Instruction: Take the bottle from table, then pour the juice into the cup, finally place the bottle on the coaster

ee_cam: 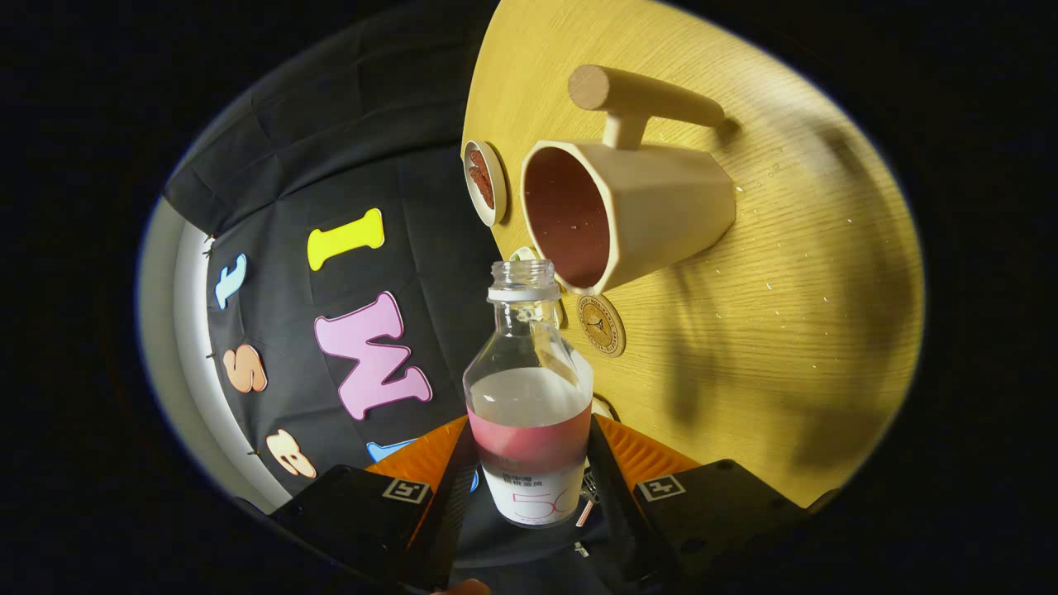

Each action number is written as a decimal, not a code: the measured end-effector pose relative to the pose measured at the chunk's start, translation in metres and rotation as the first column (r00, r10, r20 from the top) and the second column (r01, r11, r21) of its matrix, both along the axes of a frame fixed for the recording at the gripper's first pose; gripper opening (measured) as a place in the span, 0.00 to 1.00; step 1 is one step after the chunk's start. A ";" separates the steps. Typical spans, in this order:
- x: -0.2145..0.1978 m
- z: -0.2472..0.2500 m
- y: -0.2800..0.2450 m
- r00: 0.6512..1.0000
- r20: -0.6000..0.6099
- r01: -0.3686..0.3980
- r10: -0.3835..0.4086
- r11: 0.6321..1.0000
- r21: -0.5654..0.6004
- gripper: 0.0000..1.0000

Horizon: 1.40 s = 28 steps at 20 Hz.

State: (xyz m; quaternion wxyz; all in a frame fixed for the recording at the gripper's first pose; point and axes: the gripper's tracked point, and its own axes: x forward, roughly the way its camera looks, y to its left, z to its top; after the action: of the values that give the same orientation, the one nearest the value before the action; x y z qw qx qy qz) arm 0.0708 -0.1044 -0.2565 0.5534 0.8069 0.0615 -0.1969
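Observation:
My gripper [531,475] is shut on the bottle [529,388], both fingers pressing on its labelled lower body. The bottle is clear, has no cap, and holds pale liquid up to about half its height. Its open mouth lies just short of the rim of the cream cup [636,211], which stands on the wooden table [793,314] just beyond the bottle. The cup has a long wooden handle and a reddish-brown inside. A round wooden coaster [601,325] with a dark emblem lies on the table between the bottle's neck and the cup's base. The whole scene looks rolled sideways.
A small white-rimmed round dish [483,182] with a reddish-brown centre sits near the table edge beside the cup. A small pale object [523,253] peeks out behind the bottle's mouth. Droplets dot the table past the cup. The black booth cloth hangs beyond the table edge.

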 end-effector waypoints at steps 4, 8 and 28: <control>-0.001 -0.001 -0.003 1.000 -0.003 0.009 -0.009 0.999 0.031 0.76; -0.003 0.000 -0.005 1.000 -0.009 0.011 -0.011 0.998 0.063 0.76; 0.001 0.016 -0.012 0.997 -0.003 0.079 -0.079 0.983 0.164 0.76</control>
State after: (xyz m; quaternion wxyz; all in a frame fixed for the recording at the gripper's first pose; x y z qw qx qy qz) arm 0.0718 -0.1164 -0.2401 0.4771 0.8519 0.0444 -0.2114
